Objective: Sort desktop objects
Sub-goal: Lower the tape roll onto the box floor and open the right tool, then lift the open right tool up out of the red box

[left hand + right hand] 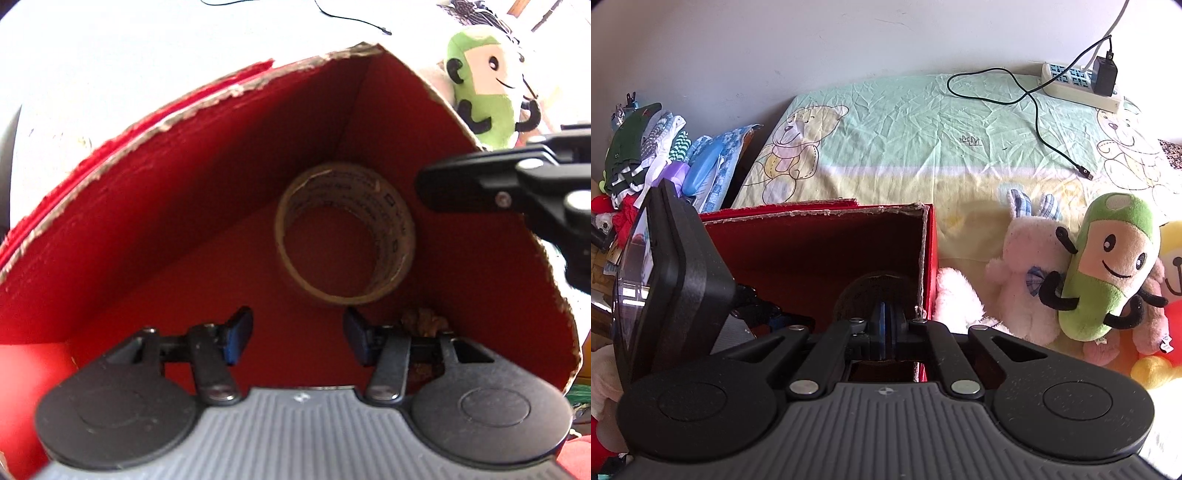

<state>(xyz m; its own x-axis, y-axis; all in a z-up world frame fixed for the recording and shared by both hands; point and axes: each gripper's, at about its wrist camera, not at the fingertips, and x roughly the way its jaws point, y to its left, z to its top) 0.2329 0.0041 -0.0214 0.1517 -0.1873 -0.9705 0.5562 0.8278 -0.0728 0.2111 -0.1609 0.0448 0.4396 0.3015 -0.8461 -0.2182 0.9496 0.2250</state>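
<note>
A red cardboard box (184, 206) with torn rims fills the left wrist view. A brown tape roll (345, 236) stands tilted against its far corner. My left gripper (297, 334) is inside the box, open and empty, just short of the roll. A small brown object (424, 325) lies partly hidden behind its right finger. My right gripper (884, 328) hovers over the red box (812, 251) at its near right corner, blue pads pressed together with nothing seen between them. The right gripper (480, 188) also reaches in over the box's right wall.
Plush toys lie right of the box: a green one (1108, 266), a pink rabbit (1027, 280), yellow and red ones at the edge. A power strip (1078, 83) and black cable (1034, 110) rest on the bear-print sheet (905, 140). Clothes (646, 147) are piled at the left.
</note>
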